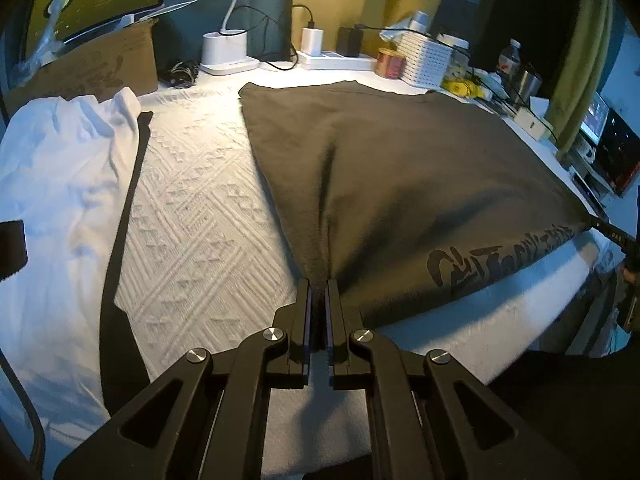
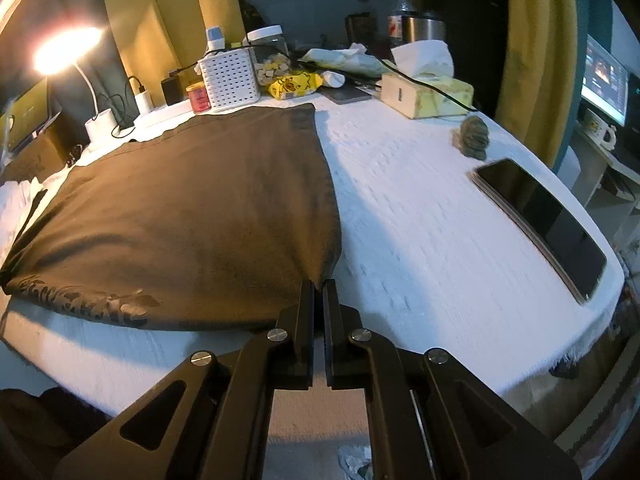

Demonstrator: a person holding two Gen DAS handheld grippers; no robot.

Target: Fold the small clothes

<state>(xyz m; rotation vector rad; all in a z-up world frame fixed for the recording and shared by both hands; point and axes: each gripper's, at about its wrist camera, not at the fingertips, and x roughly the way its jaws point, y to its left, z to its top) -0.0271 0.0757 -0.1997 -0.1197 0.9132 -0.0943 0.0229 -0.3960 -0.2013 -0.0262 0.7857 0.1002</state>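
A dark olive-brown garment (image 1: 400,168) with black lettering near its front edge lies spread on the white textured tablecloth (image 1: 192,208). My left gripper (image 1: 319,284) is shut on its near left corner, and the cloth rises into a ridge towards the jaws. In the right wrist view the same garment (image 2: 180,208) fills the left half, and my right gripper (image 2: 319,285) is shut on its near right corner. The front edge hangs lifted between the two grippers. The other gripper's black tip (image 1: 612,234) shows at the garment's far right corner in the left wrist view.
A white garment (image 1: 52,184) with a black strip (image 1: 124,220) lies at the left. A cardboard box (image 1: 92,68), lamp base (image 1: 224,50), chargers, white basket (image 2: 230,80), tissue box (image 2: 424,94) and jars line the back. A tablet (image 2: 544,220) and a rolled sock (image 2: 474,138) lie at the right.
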